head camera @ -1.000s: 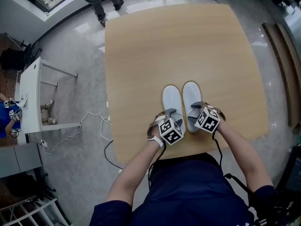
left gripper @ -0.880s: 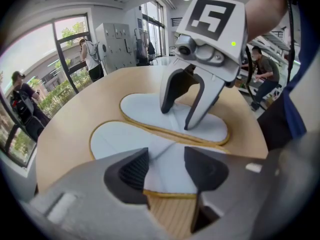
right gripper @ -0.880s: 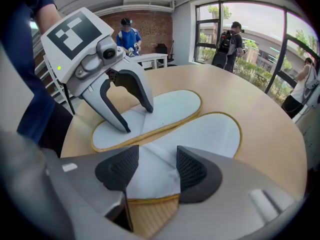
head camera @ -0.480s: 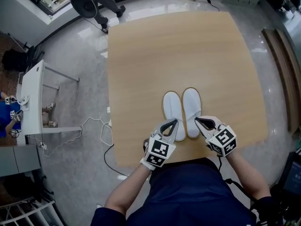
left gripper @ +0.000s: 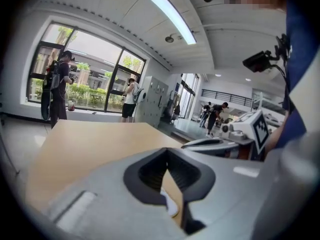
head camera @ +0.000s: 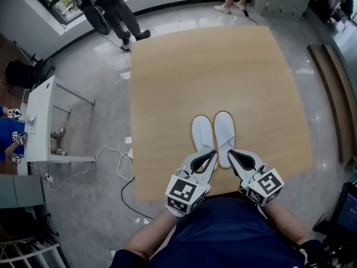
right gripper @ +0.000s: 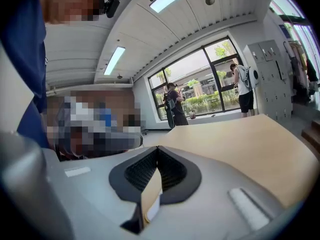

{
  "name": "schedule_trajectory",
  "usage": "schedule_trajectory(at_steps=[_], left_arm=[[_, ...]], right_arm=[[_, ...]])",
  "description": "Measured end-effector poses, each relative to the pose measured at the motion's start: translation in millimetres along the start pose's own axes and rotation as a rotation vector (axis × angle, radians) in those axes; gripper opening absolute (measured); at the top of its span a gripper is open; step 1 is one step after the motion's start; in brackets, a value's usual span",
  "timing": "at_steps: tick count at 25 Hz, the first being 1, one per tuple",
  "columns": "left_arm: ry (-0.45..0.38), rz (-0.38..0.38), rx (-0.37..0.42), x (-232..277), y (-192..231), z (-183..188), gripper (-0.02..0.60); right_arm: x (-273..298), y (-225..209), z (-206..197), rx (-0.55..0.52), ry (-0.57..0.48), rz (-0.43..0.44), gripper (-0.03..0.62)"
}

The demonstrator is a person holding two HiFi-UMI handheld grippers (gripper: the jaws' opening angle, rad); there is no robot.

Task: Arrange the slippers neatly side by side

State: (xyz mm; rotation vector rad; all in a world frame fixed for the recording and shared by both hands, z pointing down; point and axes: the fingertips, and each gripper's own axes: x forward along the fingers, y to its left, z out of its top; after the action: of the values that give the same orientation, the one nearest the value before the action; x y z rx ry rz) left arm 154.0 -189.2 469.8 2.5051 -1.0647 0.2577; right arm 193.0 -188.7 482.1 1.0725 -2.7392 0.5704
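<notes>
Two white slippers, the left slipper [head camera: 203, 134] and the right slipper [head camera: 225, 132], lie side by side on the wooden table [head camera: 223, 66], toes pointing away from me. My left gripper [head camera: 211, 153] is shut and empty, its tip just behind the left slipper's heel. My right gripper [head camera: 230, 153] is also shut on nothing, just behind the right slipper's heel. In the left gripper view the jaws [left gripper: 167, 151] meet, with a bit of white slipper [left gripper: 171, 209] showing below them. The right gripper view shows its jaws [right gripper: 157, 149] pressed together.
The table's near edge [head camera: 184, 197] lies under my grippers. A white desk [head camera: 39, 116] and a loose cable [head camera: 106, 149] are on the floor at the left. A bench [head camera: 334, 77] runs along the right. People stand beyond the table's far edge [head camera: 111, 10].
Both grippers let go of the slipper heels, shut, and drew back toward me. The slippers stay side by side where they were.
</notes>
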Motion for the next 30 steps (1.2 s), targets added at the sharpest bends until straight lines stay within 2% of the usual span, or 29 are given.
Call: schedule_trajectory(at_steps=[3,6,13,19,30], left_arm=[[-0.005,0.018,-0.055,-5.3,-3.3,-3.4,0.005],[0.02,0.001,-0.092,-6.7,-11.0,-15.0,0.005],[0.004,0.016,-0.005,-11.4,-10.7,-12.3,0.005],[0.018,-0.011,-0.044,-15.5,-21.2,-20.8,0.005],[0.001,0.006,-0.055,-35.3,-18.8,-29.6,0.005]], right_arm=[[-2.7,2.4,0.8,0.012,-0.012,-0.022,0.011],[-6.8,4.2,3.1,0.009,-0.026,-0.036,0.011],[-18.4,6.4,1.3,0.005,-0.039,-0.077,0.011],[-27.1,8.9,-12.0,0.011,-0.021,-0.095,0.011],[-32.2,26.6,-22.8,-0.012,-0.013,-0.102,0.011]])
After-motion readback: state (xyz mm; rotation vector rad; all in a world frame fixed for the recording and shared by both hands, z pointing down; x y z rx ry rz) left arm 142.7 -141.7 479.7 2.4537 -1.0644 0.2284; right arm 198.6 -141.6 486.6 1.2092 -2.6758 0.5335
